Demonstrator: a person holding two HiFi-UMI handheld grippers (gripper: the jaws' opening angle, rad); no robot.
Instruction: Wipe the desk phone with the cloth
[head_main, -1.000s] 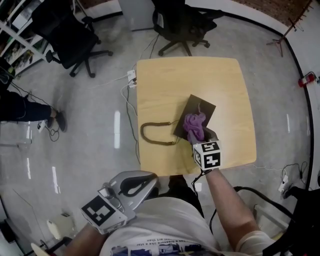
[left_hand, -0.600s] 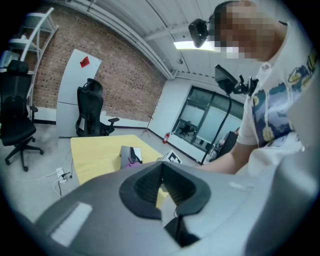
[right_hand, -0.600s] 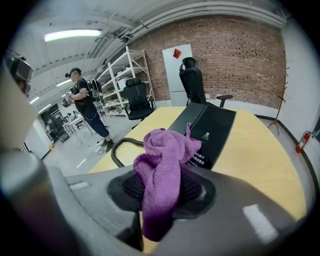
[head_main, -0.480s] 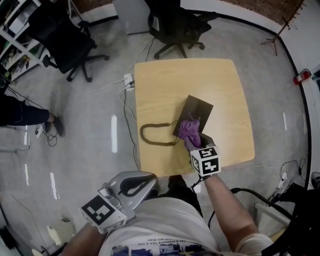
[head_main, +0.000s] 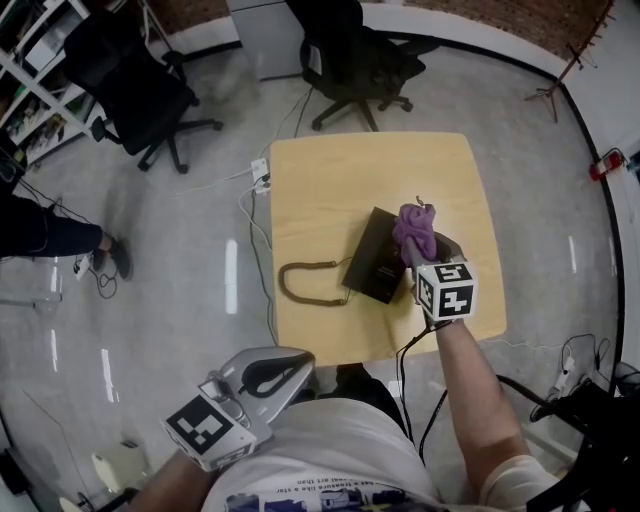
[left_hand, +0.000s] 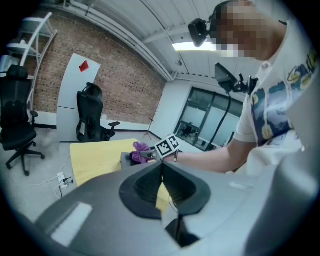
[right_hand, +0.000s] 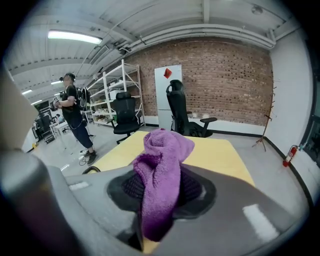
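The dark desk phone (head_main: 380, 254) lies on the yellow table (head_main: 330, 180), its coiled cord (head_main: 305, 283) looping off to the left. My right gripper (head_main: 427, 250) is shut on the purple cloth (head_main: 414, 228), holding it at the phone's right edge; the cloth (right_hand: 160, 172) hangs bunched between the jaws in the right gripper view. My left gripper (head_main: 268, 372) is shut and empty, held low near my body, well off the table. In the left gripper view the closed gripper (left_hand: 161, 185) points toward the table (left_hand: 97, 152) with the cloth (left_hand: 140, 151) small beyond it.
Black office chairs (head_main: 350, 55) (head_main: 130, 80) stand on the floor behind the table. A power strip (head_main: 262, 163) and cables lie at the table's left side. A person (right_hand: 72, 115) stands at the far left by shelving (right_hand: 112, 100).
My right gripper has carried the cloth from the phone's near middle up and to the right, to the phone's right edge. The left gripper has stayed put.
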